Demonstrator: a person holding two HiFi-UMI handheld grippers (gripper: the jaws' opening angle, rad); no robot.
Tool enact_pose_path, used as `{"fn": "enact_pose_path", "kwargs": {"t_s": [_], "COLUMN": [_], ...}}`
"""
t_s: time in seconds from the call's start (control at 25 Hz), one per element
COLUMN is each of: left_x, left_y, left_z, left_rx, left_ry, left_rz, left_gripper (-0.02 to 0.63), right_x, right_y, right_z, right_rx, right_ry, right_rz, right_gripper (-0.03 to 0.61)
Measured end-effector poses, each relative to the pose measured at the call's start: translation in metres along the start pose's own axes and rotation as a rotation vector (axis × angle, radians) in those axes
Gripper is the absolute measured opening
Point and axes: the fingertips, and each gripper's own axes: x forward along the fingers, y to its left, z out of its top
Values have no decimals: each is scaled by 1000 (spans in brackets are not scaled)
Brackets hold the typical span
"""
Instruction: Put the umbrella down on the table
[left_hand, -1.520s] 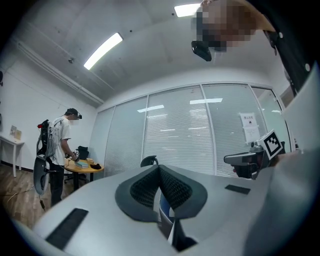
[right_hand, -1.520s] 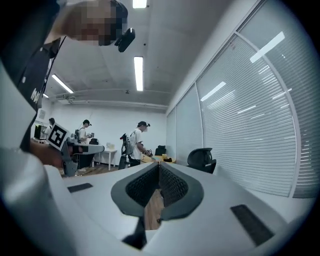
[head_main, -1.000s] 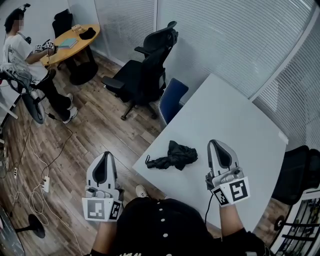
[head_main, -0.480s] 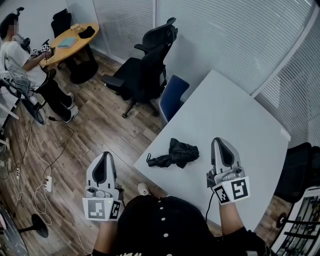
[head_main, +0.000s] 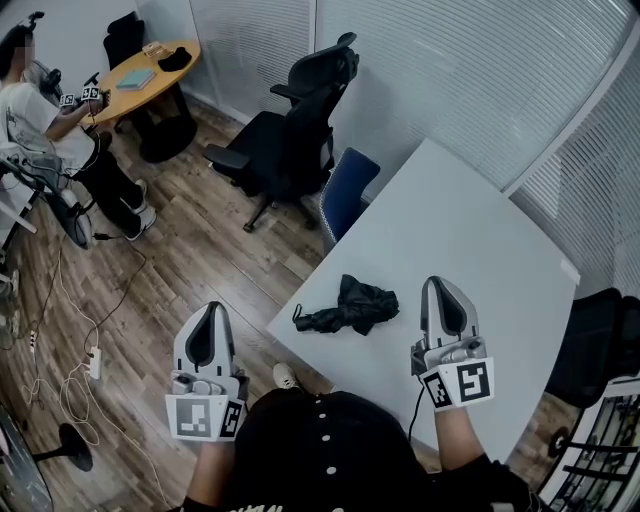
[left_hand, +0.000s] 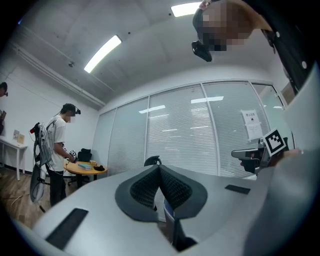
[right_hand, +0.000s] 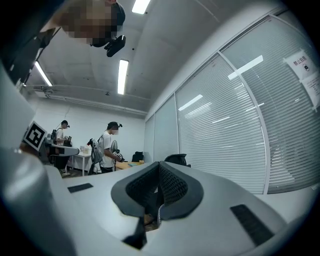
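Observation:
A folded black umbrella (head_main: 348, 308) lies on the white table (head_main: 470, 230) near its front left corner, handle end pointing left. My right gripper (head_main: 441, 287) hovers over the table just right of the umbrella, jaws shut and empty, apart from it. My left gripper (head_main: 210, 312) is held left of the table over the wooden floor, jaws shut with nothing between them. In the left gripper view the left gripper (left_hand: 159, 169) shows closed pads; in the right gripper view the right gripper (right_hand: 159, 169) shows the same. Neither gripper view shows the umbrella.
A blue chair (head_main: 345, 193) is tucked at the table's left edge, with a black office chair (head_main: 290, 140) beyond it. A person (head_main: 45, 110) sits at a round wooden table (head_main: 140, 80) at the far left. Cables (head_main: 70, 330) run over the floor. Glass walls with blinds close the back.
The umbrella stays where it lies. Both grippers hold nearly still, jaws shut; the view has shifted slightly.

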Motion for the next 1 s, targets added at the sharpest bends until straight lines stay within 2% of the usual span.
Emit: {"fn": "enact_pose_path", "kwargs": {"t_s": [1.0], "left_x": [-1], "left_y": [-1], "left_z": [1], "left_rx": [-13], "left_ry": [4], "left_rz": [-4], "left_gripper": [14], "right_x": [9], "right_y": [16], "right_z": [-2], "right_rx": [-37], "right_ry": [30], "right_rz": [48], "right_gripper": [29]}}
